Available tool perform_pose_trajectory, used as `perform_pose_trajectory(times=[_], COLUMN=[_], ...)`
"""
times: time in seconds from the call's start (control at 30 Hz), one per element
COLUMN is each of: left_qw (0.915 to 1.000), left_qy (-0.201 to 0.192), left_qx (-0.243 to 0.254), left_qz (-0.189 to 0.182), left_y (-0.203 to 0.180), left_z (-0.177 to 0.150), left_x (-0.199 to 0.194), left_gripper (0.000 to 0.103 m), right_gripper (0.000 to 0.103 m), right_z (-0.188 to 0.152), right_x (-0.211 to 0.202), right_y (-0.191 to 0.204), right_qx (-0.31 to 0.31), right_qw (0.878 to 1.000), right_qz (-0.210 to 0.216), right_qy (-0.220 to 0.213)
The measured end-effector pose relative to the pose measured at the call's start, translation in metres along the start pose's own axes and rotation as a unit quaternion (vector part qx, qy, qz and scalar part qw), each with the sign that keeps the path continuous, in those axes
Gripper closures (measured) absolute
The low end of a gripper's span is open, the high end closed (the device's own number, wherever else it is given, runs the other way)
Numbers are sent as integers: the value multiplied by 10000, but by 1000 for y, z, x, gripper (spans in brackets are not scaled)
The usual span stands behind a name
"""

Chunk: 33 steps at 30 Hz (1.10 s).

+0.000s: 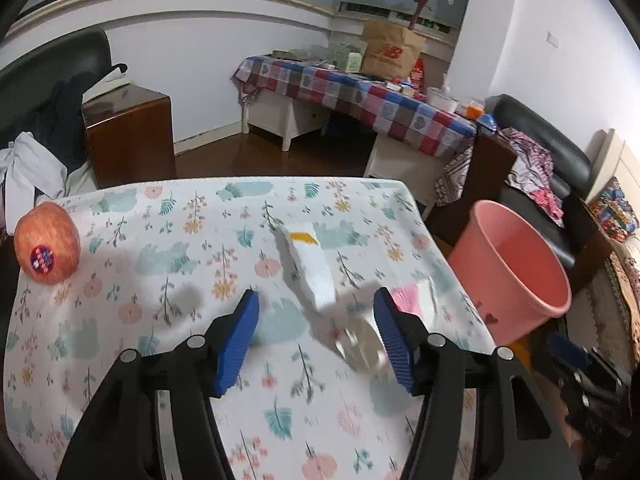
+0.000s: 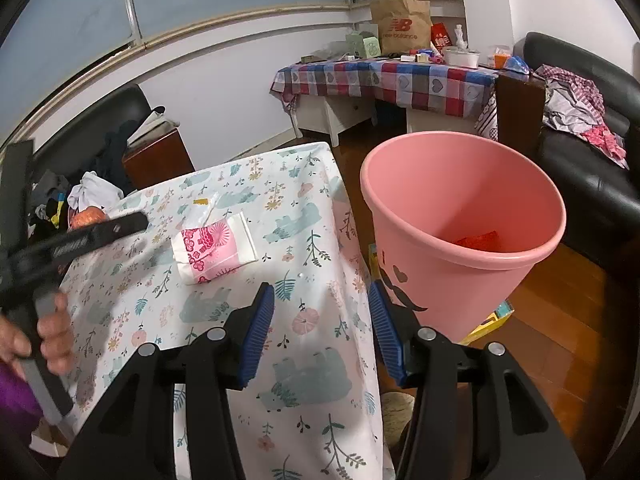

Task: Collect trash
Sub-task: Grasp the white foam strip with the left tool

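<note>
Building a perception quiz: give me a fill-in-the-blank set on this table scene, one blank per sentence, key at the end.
1. The bin beside the table is ____ in colour.
2. The round fruit sits on the table near its ____ edge in the left wrist view.
3. The left gripper has ____ between its fingers.

Missing words: pink; left; nothing

Table (image 1: 168, 240): white cloth, pastel flowers, teal leaves. Bin (image 2: 460, 216): pink, black moustache and heart print; red scrap (image 2: 478, 240) inside. Packet (image 2: 212, 250): white with pink floral pattern. Wrapper (image 1: 308, 268): white, yellow stripe. Fruit (image 1: 47, 245): orange-red, blue-red sticker. Hand-held gripper pads (image 1: 236, 344): blue. Far tablecloth (image 2: 400, 80): red-blue-grey checks, hearts.
</note>
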State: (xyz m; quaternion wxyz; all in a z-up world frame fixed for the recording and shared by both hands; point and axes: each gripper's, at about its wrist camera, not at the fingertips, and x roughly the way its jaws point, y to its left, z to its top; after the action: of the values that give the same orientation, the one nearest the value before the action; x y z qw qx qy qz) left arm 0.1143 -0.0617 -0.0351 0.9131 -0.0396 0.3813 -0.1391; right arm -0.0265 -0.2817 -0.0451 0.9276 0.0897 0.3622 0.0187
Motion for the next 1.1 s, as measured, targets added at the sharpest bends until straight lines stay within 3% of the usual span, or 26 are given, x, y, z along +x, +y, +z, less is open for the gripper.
perform_pose_trajectory(times=[0.07,0.4,0.6,0.67,1.1], left_qw=[10000,9970,9956,9963,9964], left_qy=[58,566,788,765,737], left_qx=[29,198,99,100,278], left_qz=[69,484,488,383,311], left_y=[-2,-16,-9,-9,-14], left_z=[6,21,18,18,18], left_x=[10,69,88,88,89], left_gripper=[52,53,66,79,75], right_gripper=[53,53,53,53,53], right_z=[-1,-5,-4,-3,-8], right_x=[2,9,14,15,24], right_y=[-1,-4,6,10,33], right_qx=[11,-33,-150,-205,-524], right_qw=[10000,9998,9990,9985,9952], right_qz=[9,153,362,466,751], right_qy=[30,122,194,199,343])
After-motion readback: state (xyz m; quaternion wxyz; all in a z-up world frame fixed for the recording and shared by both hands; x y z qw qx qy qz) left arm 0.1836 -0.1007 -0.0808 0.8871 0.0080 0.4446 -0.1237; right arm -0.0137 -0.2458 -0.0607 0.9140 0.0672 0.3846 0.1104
